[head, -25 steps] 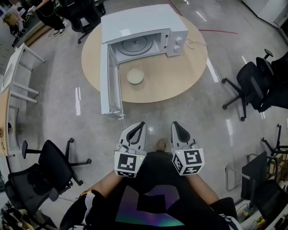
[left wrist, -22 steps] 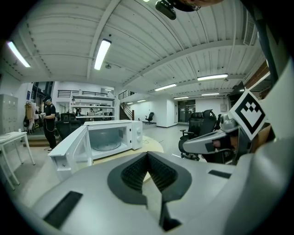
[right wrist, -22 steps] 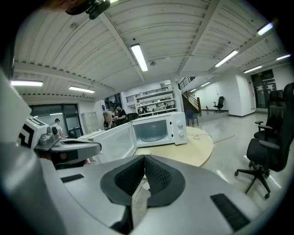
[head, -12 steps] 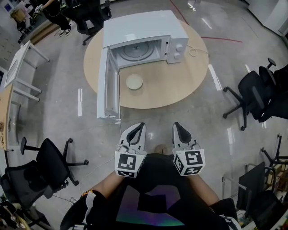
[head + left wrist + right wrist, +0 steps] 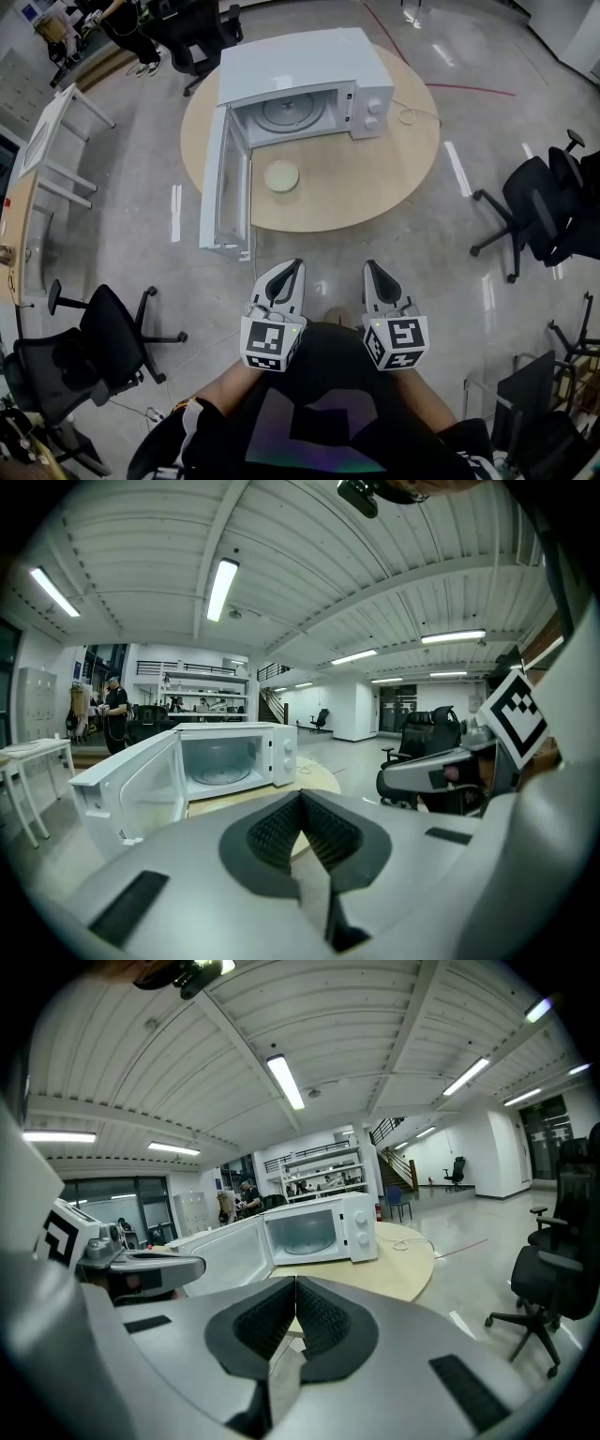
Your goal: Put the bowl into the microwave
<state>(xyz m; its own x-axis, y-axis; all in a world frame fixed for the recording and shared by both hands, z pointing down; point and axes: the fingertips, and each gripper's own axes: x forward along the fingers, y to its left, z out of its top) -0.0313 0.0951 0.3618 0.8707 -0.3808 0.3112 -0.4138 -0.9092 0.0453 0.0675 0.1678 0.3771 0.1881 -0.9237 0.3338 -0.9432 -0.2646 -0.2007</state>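
Observation:
A cream bowl point(image 5: 281, 175) sits on the round wooden table point(image 5: 375, 178), just in front of the white microwave point(image 5: 300, 70). The microwave's door point(image 5: 220, 187) stands swung open toward me, showing the glass turntable point(image 5: 292, 112) inside. My left gripper point(image 5: 292, 267) and right gripper point(image 5: 370, 269) are held side by side close to my body, well short of the table. Both are shut with nothing between the jaws. The left gripper view shows the microwave point(image 5: 234, 757) ahead; the right gripper view shows the microwave point(image 5: 319, 1227) too. The bowl is hidden behind the jaws in both.
Black office chairs stand around: one at the left point(image 5: 103, 337), others at the right point(image 5: 539, 206). A white cable point(image 5: 412, 114) lies on the table beside the microwave. A white folding table point(image 5: 56, 141) is at the far left. Polished floor separates me from the round table.
The table and microwave have shifted slightly right and down in the head view, as the camera moved. Both grippers stay shut and in the same place against my body.

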